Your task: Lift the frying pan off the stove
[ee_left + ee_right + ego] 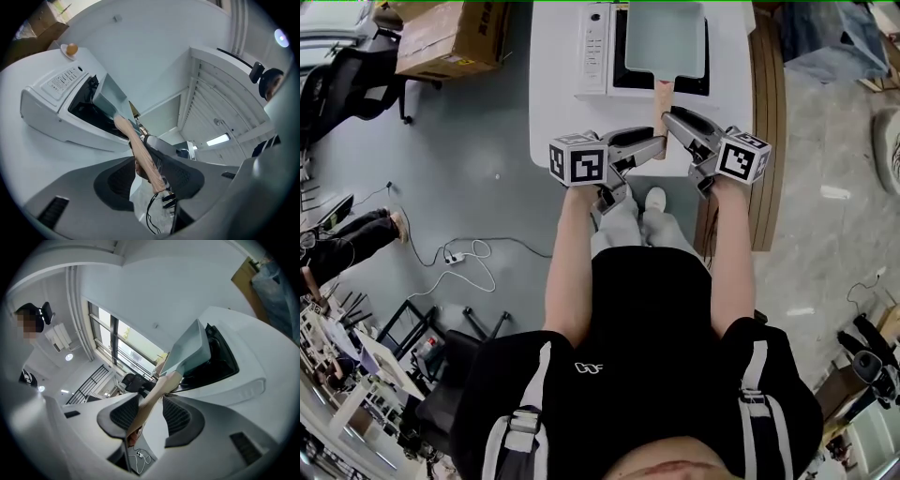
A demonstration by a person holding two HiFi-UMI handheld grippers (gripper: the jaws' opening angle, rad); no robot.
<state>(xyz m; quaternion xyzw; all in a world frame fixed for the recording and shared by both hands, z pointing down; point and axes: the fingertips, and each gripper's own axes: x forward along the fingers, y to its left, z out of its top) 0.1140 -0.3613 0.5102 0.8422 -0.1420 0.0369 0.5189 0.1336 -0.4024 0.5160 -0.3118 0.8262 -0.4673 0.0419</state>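
- the frying pan [666,37], pale and square, sits over the black top of the stove [592,47], at the far side of the white surface [553,112].
- its wooden handle [660,108] is the long axis: it runs straight back from the pan toward the person, its free end past the stove's near edge.
- both grippers meet at that free end, coming in from opposite sides, roughly level.
- left gripper [656,148]: in its own view the handle passes between the fingers [117,180], lying against the right one with a sliver of space at the left one. they look released, not squeezing.
- right gripper [680,131]: its fingers [124,413] stand spread, the handle against the left pad and a clear gap before the right pad. nothing is grasped yet.
- in the head view the right gripper reaches slightly further up the handle toward the pan, while the left sits nearer the tip.
- judgement: the pan lies dead ahead of both. the lift first needs both pairs clenched on the handle.
- a cardboard box [455,37] stands on the floor, well apart.
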